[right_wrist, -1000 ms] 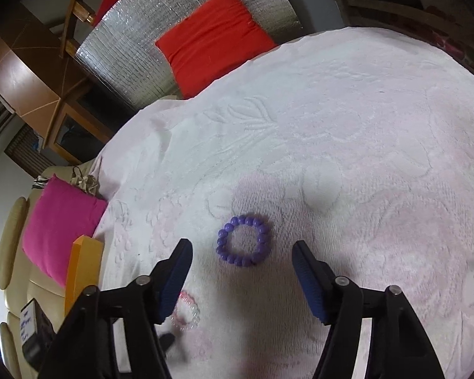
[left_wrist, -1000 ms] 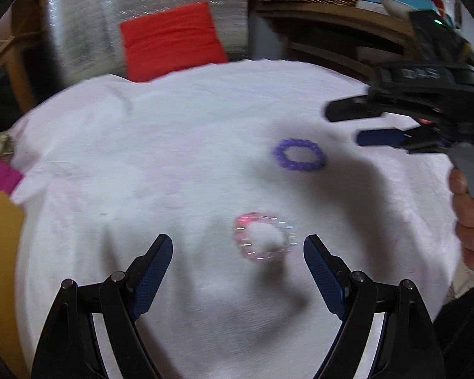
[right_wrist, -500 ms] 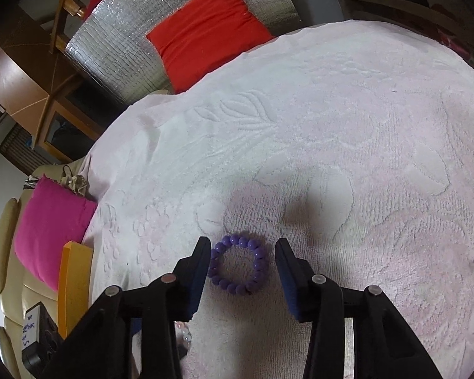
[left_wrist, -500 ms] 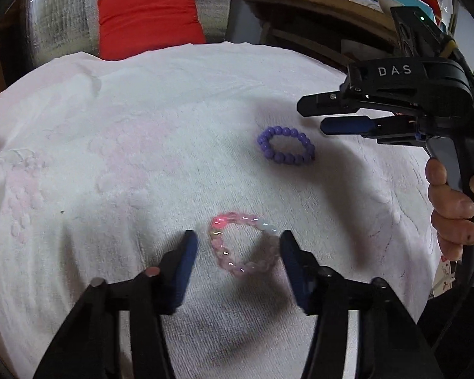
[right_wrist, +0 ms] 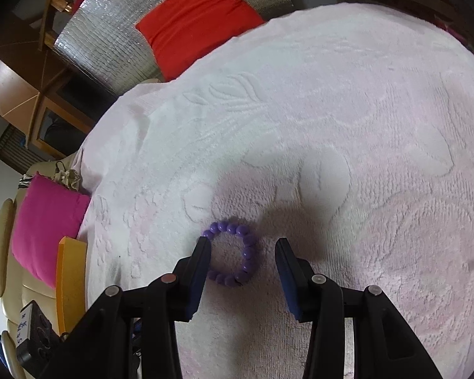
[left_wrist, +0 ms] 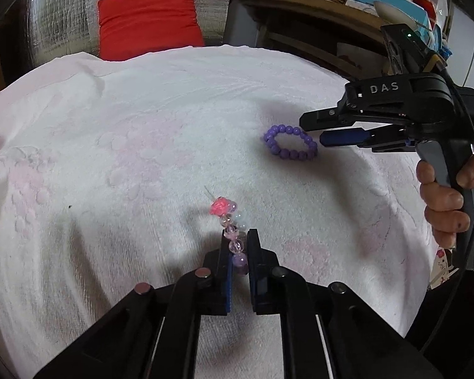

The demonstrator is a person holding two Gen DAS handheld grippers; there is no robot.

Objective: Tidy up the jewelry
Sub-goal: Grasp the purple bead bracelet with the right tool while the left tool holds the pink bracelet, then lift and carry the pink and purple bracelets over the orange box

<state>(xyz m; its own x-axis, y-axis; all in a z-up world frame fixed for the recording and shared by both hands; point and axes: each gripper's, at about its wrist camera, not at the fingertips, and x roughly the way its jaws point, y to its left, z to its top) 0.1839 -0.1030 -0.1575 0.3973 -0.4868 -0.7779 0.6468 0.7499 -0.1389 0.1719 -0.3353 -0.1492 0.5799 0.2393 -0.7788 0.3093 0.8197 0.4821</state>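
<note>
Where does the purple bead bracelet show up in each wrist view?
Left wrist view: purple bead bracelet lies right of centre on the white towel, just ahead of the right hand-held gripper.
Right wrist view: bracelet sits low centre, between the open fingers, nearer the left one.
Shared landmark: the red cushion.

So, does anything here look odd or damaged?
Nothing looks damaged. The pink bracelet is pinched flat between the left gripper fingers, no longer a ring. The purple bracelet lies off-centre, against the left finger of the open right gripper.
</note>
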